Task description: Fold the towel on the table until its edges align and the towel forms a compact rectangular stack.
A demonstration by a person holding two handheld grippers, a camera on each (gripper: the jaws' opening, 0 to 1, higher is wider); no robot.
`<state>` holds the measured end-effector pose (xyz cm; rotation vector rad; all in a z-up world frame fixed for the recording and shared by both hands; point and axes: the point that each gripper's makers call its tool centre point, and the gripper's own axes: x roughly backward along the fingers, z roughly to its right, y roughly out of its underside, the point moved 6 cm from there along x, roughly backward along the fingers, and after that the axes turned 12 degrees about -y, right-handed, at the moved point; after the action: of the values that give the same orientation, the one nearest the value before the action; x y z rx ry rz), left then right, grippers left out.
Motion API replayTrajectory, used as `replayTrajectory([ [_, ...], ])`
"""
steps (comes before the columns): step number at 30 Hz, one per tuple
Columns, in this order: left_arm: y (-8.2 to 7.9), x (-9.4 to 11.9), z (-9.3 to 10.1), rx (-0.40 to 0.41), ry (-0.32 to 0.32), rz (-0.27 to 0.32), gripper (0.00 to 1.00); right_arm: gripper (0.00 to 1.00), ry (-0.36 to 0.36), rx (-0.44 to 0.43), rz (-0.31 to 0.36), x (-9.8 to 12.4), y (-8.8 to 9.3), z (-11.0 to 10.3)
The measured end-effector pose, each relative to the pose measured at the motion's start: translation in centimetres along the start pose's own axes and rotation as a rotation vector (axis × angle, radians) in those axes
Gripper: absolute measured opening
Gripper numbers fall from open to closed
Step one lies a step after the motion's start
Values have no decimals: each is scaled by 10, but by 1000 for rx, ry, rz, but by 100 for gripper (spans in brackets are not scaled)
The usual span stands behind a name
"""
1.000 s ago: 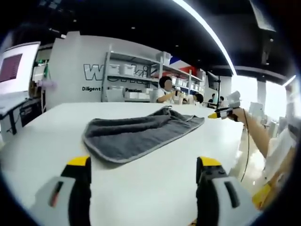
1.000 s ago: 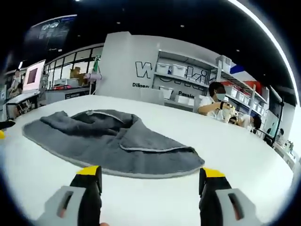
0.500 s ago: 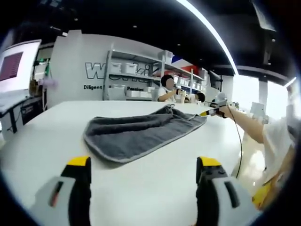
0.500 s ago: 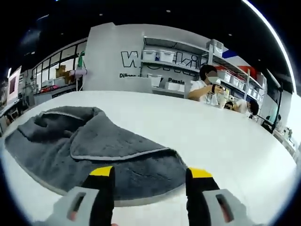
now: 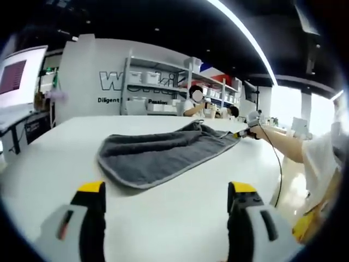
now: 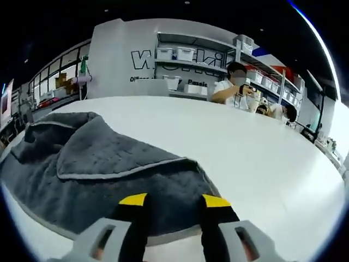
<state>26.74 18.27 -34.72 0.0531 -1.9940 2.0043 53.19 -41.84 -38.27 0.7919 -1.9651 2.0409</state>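
White table (image 5: 32, 164) carries grey towel (image 5: 158, 155), loosely half-folded, mid-table. Towel soft, limp, light; likely drapes and drags, so best pinch hemmed corner. Right claw (image 6: 173, 201) over towel corner, jaws narrowed, grip uncertain. Left claw (image 5: 165, 188) open, short of towel.

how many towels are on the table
1: a single grey towel lies rumpled on the white table; the right gripper is over its near corner, and the left gripper is short of it.
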Motion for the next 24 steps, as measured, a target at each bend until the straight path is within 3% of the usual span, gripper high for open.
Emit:
replayTrajectory([
  [7,0,0,2,-3,4,-2,97,12,-23,-43,6,5,3,-5],
  [10,0,0,4,-4,9,-1,97,6,-30,-48,0,9,5,-7],
  [17,1,3,3,0,12,3,97,4,-49,-25,-40,30,16,-17],
  [24,2,4,4,2,22,6,97,4,-88,-2,-66,70,39,-38],
])
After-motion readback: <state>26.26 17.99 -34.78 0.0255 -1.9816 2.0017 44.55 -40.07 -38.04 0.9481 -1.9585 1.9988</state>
